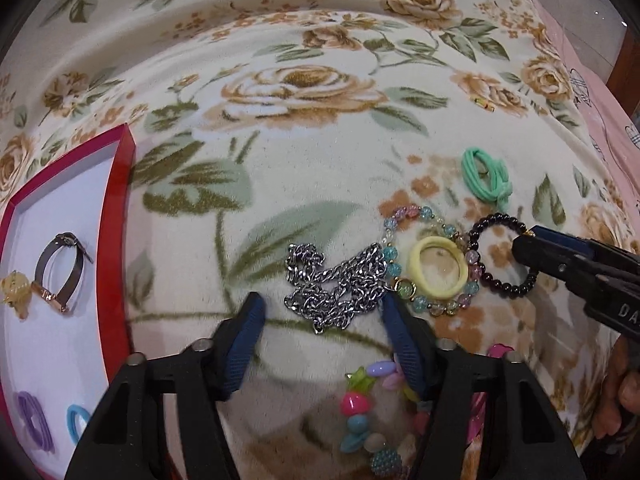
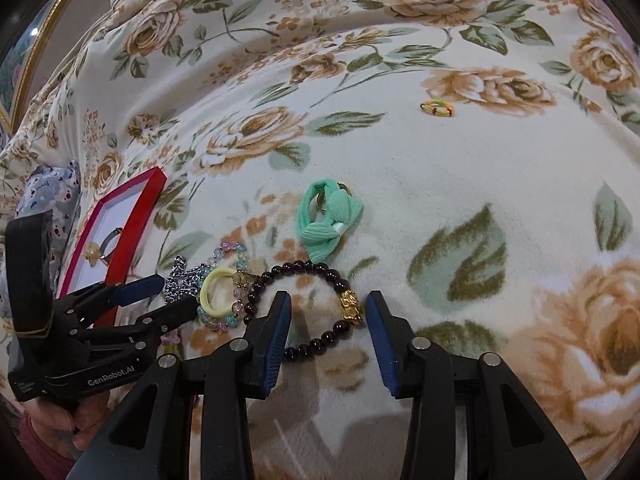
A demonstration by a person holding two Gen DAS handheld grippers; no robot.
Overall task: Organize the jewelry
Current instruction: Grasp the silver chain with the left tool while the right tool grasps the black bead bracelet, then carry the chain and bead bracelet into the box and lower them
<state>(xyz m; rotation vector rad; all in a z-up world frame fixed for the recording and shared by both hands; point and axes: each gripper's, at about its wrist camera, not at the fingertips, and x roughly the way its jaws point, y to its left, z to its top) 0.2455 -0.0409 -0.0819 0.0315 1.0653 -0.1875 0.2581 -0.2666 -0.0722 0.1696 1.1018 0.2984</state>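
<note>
Your left tongs (image 1: 322,312) stand wide apart and hold nothing, with the silver chain (image 1: 336,286) bunched in a heap between and just ahead of their tips on the floral blanket (image 1: 304,152). The heap's long axis runs roughly across your view, from the left finger toward the right one; a loose end trails toward you.

Your right tongs (image 2: 328,308) are also spread apart and hold nothing, straddling the near side of the dark bead bracelet (image 2: 304,308). That bracelet lies flat as an open ring, its gold charm (image 2: 351,308) just inside the right finger.

Touching the chain's right side is the pastel bead bracelet (image 1: 430,256), lying flat with the yellow hair tie (image 1: 438,266) resting on top of it. Beyond these, apart from them, lies the mint green scrunchie (image 2: 326,220), its long axis running away from you and slightly to the left. A small multicoloured band (image 2: 437,107) sits well apart, farther up the blanket.

At your left, the red tray (image 1: 116,216) rests on the blanket, its long side running away from you. Inside it lie a metal bangle (image 1: 60,270), a yellowish clip (image 1: 16,288), a purple hair tie (image 1: 34,420) and a blue hair tie (image 1: 76,422). A colourful chunky bead bracelet (image 1: 360,412) lies beneath your left tongs.
</note>
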